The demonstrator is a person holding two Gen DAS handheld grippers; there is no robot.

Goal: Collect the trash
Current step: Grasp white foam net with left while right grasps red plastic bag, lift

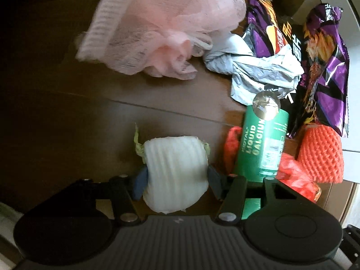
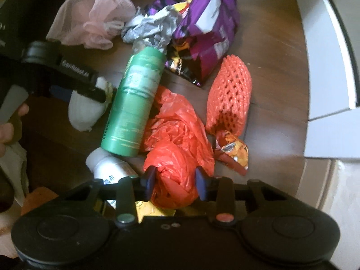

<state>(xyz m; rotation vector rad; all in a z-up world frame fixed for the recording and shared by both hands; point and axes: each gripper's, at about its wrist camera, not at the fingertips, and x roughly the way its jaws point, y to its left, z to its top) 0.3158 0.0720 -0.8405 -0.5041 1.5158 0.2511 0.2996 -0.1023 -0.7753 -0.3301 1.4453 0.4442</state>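
Note:
My left gripper [image 1: 176,176] is shut on a white foam fruit sleeve [image 1: 175,171], held over the dark wooden table [image 1: 67,117]; it also shows at the left of the right wrist view [image 2: 85,110]. My right gripper [image 2: 175,181] is shut on a crumpled red plastic bag [image 2: 177,148]. A green can [image 2: 135,103] lies on its side between the two; in the left wrist view it [image 1: 263,144] is just right of my fingers.
A pink mesh cloth [image 1: 157,27], crumpled grey paper [image 1: 254,67], purple snack bags [image 1: 321,72], an orange foam net [image 2: 229,94], a small orange wrapper [image 2: 234,153] and a white bottle [image 2: 108,164] lie on the table. A white box [image 2: 328,67] stands at the right.

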